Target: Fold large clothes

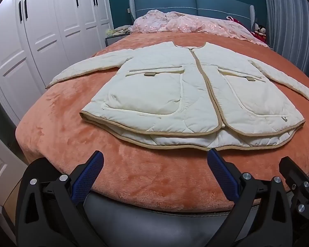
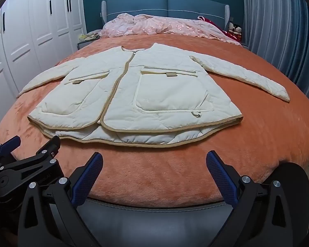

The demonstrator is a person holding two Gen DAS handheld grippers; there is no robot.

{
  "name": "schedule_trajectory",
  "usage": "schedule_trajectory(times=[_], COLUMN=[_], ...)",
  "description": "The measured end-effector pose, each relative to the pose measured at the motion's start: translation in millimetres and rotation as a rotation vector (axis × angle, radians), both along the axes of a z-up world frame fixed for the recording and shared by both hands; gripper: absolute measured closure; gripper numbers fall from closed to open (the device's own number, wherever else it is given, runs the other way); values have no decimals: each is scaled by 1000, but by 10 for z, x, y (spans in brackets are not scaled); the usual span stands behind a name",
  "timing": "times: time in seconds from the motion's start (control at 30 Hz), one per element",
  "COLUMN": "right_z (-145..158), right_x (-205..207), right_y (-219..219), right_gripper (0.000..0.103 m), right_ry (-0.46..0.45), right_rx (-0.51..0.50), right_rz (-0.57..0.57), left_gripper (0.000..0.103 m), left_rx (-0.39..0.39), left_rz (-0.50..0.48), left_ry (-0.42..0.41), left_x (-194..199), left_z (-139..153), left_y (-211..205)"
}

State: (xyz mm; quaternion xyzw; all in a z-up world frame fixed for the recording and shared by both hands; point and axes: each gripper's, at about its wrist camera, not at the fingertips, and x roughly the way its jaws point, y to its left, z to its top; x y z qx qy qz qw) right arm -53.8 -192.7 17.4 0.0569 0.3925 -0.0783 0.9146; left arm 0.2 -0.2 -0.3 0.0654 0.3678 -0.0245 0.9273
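A cream quilted jacket [image 1: 175,90] with tan trim lies flat, front up and zipped, on the orange bedspread [image 1: 72,127], both sleeves spread out to the sides. It also shows in the right wrist view [image 2: 154,94]. My left gripper [image 1: 154,164] is open and empty, hovering over the foot of the bed just short of the jacket's hem. My right gripper [image 2: 154,164] is open and empty at the same distance from the hem. The right gripper shows at the right edge of the left wrist view [image 1: 298,177]; the left gripper shows at the left edge of the right wrist view [image 2: 26,154].
A pink quilt [image 1: 191,24] is bunched at the blue headboard [image 1: 191,4]. White wardrobes [image 1: 41,30] stand at the left, grey curtains [image 2: 278,30] at the right. The grey bed frame edge [image 1: 154,222] runs below the grippers.
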Motion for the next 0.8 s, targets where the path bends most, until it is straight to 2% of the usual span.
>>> schedule_trajectory(times=[0.8], right_z=[-16], right_x=[6], right_y=[-5], right_gripper=[5], right_ry=[0], right_rx=[3], right_rz=[1], left_gripper=[5], left_rx=[-8], left_rz=[0], left_ry=[-1], left_x=[-16], left_z=[13], left_y=[-1])
